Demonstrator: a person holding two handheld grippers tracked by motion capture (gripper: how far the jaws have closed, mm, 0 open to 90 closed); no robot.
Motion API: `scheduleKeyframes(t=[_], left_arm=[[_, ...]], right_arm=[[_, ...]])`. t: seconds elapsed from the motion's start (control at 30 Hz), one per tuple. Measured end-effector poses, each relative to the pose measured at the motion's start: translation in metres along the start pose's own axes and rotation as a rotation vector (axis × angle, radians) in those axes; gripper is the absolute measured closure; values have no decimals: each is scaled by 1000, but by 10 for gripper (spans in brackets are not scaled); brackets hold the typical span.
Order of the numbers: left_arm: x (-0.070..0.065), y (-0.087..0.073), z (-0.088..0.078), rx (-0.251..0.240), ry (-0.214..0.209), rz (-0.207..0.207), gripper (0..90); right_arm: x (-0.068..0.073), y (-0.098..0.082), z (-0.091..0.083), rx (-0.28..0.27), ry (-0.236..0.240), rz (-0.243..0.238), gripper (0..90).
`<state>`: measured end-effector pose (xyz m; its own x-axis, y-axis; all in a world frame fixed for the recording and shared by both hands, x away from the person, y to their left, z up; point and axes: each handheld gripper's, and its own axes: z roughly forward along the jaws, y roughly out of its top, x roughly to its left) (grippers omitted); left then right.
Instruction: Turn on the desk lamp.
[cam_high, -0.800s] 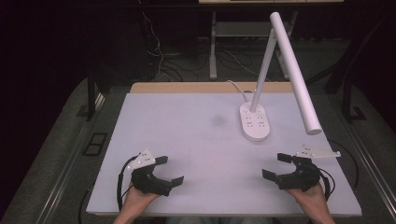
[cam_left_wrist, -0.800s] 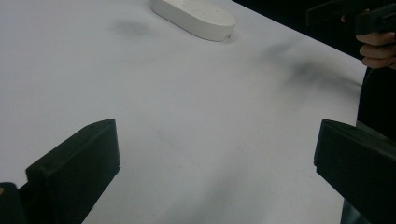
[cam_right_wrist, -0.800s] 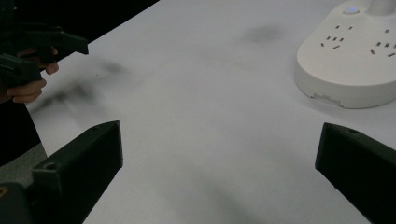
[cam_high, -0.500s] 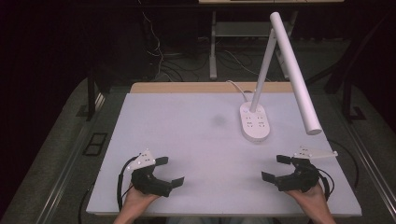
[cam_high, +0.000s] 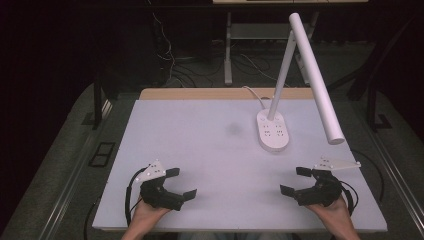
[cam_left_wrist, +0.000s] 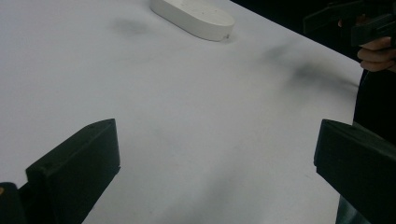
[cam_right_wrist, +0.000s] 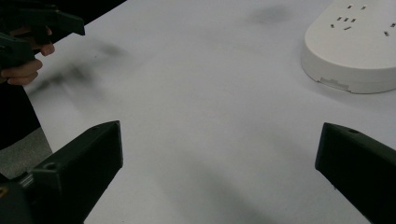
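Observation:
A white desk lamp stands at the back right of the white table, its oval base flat on the surface and its long head sloping down toward the right. My left gripper rests near the front left edge, open and holding nothing. My right gripper sits near the front right edge, also open and holding nothing. The lamp base lies far ahead in the left gripper view and closer, at upper right, in the right gripper view.
A white cable runs from the lamp base over the table's back edge. A faint grey smudge marks the table left of the base. Dark floor, cables and a metal stand lie beyond the back edge.
Both grippers have drawn slightly back toward the front edge; their jaws stay open. The lamp has not moved.

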<state>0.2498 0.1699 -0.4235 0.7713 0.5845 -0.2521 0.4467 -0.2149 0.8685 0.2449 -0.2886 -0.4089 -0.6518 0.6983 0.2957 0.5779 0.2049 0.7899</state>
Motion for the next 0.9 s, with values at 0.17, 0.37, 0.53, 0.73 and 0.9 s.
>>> scheduleKeyframes(t=[0.17,0.37,0.53,0.73,0.9], left_arm=[[1,0,0,4,6,0,0],[1,0,0,3,11,-3,0],[1,-1,-1,3,18,-6,0],[1,-1,-1,4,22,-8,0],[2,-1,0,14,20,-9,0]], right_arm=[[0,0,1,9,2,2,5],[-1,1,1,23,3,-1,5],[-3,4,-1,38,9,1,5],[-4,14,-1,47,17,-8,5],[-6,20,-1,55,29,-2,5]])
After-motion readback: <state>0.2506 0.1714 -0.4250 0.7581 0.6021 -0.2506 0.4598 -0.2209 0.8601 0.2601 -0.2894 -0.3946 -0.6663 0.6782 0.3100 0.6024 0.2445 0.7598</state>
